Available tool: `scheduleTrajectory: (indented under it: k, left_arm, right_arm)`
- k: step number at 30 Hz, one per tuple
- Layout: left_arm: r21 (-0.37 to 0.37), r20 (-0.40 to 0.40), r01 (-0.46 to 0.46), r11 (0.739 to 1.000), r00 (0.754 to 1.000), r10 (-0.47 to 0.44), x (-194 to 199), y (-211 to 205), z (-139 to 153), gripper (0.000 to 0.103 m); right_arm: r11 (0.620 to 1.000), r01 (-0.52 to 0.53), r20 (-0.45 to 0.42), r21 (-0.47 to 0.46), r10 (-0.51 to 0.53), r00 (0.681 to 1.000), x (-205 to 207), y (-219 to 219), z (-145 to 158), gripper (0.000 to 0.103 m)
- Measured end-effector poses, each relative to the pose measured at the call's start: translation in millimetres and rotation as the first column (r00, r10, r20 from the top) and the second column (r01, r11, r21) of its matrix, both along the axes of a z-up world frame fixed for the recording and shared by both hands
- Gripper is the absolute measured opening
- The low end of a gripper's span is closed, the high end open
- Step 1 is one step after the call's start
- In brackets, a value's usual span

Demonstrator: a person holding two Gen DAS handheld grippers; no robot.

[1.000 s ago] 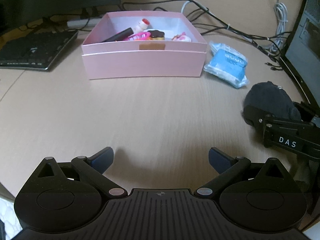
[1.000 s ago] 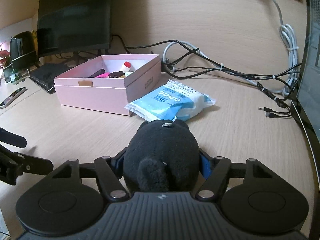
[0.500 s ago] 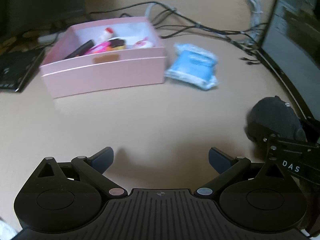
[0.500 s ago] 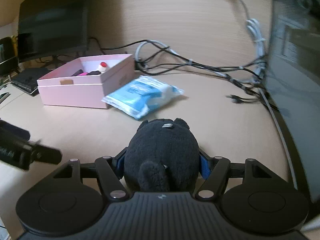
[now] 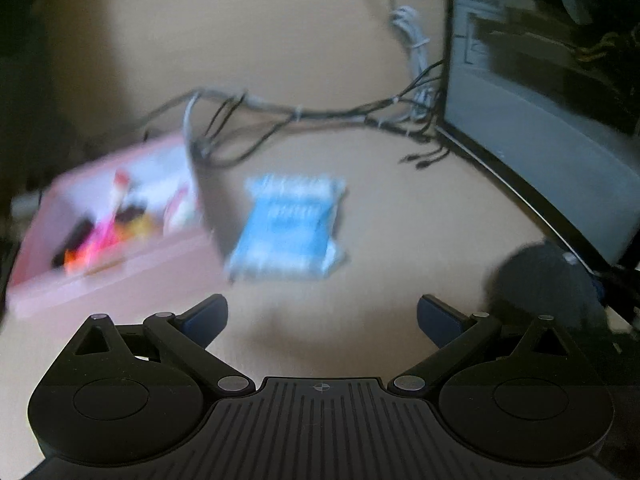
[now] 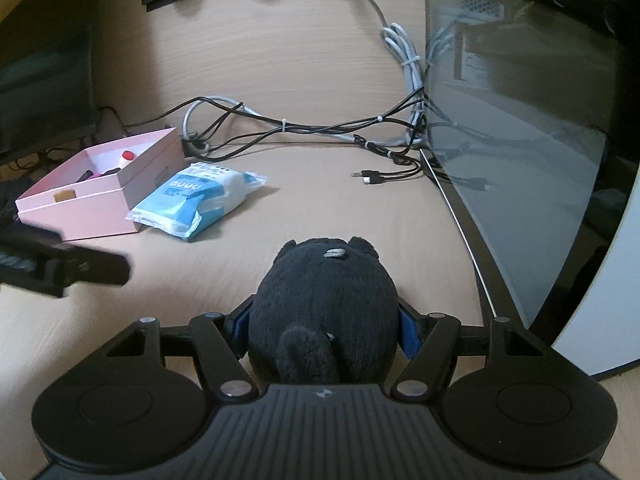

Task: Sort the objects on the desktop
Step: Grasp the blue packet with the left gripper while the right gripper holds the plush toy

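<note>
On the desk, lines from where my jaws sit:

Right jaws: my right gripper (image 6: 322,326) is clamped on the black plush toy (image 6: 324,312), blue pads pressed into both flanks. The soft body bulges past them, so I judge the squeeze is there to keep it from sliding out.

Left jaws: my left gripper (image 5: 322,314) stands wide with nothing between the fingers, aimed at the blue packet (image 5: 288,232), which looks like my next pick.

Blue packet: flat on the desk (image 6: 320,208), just right of the pink box (image 6: 80,216), touching or nearly so; too blurred in the left view to settle.

Pink box: far left, open-topped, small things already inside, so it reads as the sorting bin.

Cables: far side, clear of both jaws.

Risk: the packet's slick film may slip from a shallow pinch.
</note>
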State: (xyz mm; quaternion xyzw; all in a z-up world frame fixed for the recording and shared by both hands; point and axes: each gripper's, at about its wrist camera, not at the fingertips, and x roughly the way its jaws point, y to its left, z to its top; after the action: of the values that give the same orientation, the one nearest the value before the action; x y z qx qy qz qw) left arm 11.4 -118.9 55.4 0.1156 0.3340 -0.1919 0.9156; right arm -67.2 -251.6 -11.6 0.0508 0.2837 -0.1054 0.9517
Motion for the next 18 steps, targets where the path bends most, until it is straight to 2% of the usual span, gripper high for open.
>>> scheduleTrajectory:
  k: [4, 7, 11, 14, 18]
  left_arm:
    - [0.061, 0.041, 0.02, 0.998, 0.999, -0.023, 28.3, -31.6, 2.2, 0.103]
    - [0.138, 0.065, 0.043, 0.989, 0.997, -0.052, 51.4, -49.6, -3.0, 0.103]
    - [0.208, 0.055, 0.03, 0.978, 0.998, -0.042, 75.4, -66.2, -15.1, 0.103]
    - [0.225, 0.012, 0.013, 0.974, 1.0, -0.017, 84.8, -67.1, -26.0, 0.103]
    - [0.178, -0.073, 0.011, 0.984, 0.997, 0.002, 87.9, -62.6, -34.4, 0.103]
  right_arm:
    - [1.0, 0.0, -0.004, -0.001, 0.0, 1.0, 1.2, -0.5, 0.3, 0.068]
    - [1.0, -0.003, 0.0, -0.004, 0.003, 1.0, 0.7, 0.1, 0.7, 0.068]
    - [1.0, 0.003, 0.007, 0.001, -0.003, 1.0, -0.5, -0.6, 0.3, 0.068]
    - [1.0, 0.003, 0.008, 0.001, -0.003, 1.0, 0.0, -0.6, -0.5, 0.068]
    - [1.0, -0.002, 0.025, 0.012, 0.001, 1.0, -2.0, -2.1, -1.2, 0.068]
